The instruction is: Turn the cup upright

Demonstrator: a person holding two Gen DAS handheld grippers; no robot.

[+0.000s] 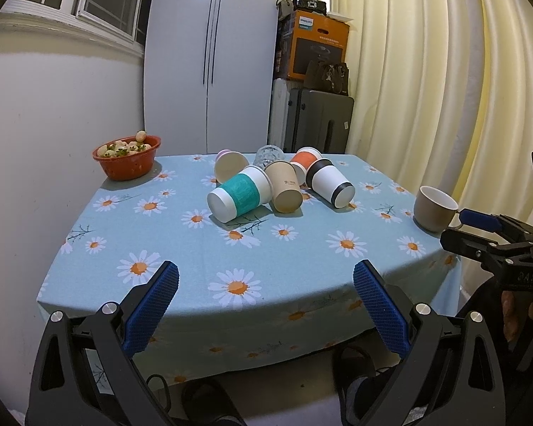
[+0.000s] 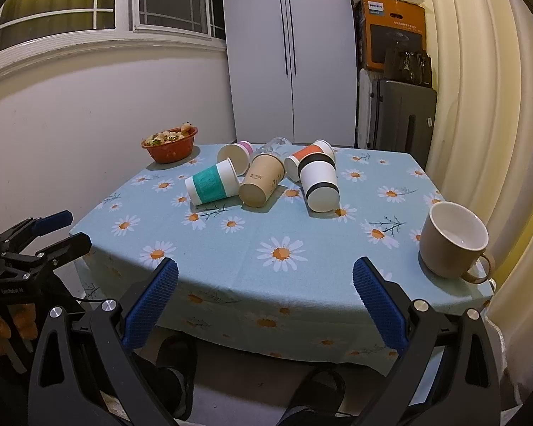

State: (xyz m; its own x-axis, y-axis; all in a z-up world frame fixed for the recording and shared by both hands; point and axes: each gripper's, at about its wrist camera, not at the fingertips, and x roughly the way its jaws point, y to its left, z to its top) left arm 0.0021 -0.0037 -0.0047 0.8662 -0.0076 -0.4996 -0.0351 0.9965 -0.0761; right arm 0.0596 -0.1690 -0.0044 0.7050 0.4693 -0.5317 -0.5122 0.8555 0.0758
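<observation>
Several paper cups lie on their sides in a pile at the far middle of the table: a teal-banded cup (image 1: 238,191) (image 2: 212,186), a plain brown cup (image 1: 284,186) (image 2: 261,181), a black-banded white cup (image 1: 330,183) (image 2: 319,184), an orange-banded cup (image 1: 303,159) (image 2: 307,158), a pink-banded cup (image 1: 229,163) (image 2: 235,156) and a clear glass (image 1: 268,154) (image 2: 275,145). A tan mug (image 1: 433,207) (image 2: 453,239) stands upright at the right edge. My left gripper (image 1: 266,284) and right gripper (image 2: 265,284) are open and empty, held off the table's near edge.
A red bowl of food (image 1: 128,158) (image 2: 170,143) stands at the far left corner. The daisy tablecloth (image 1: 266,248) (image 2: 231,245) covers the table. A curtain (image 1: 426,71) hangs right, a wall left, a cabinet (image 1: 213,53) and boxes behind. Feet in slippers show below the table edge.
</observation>
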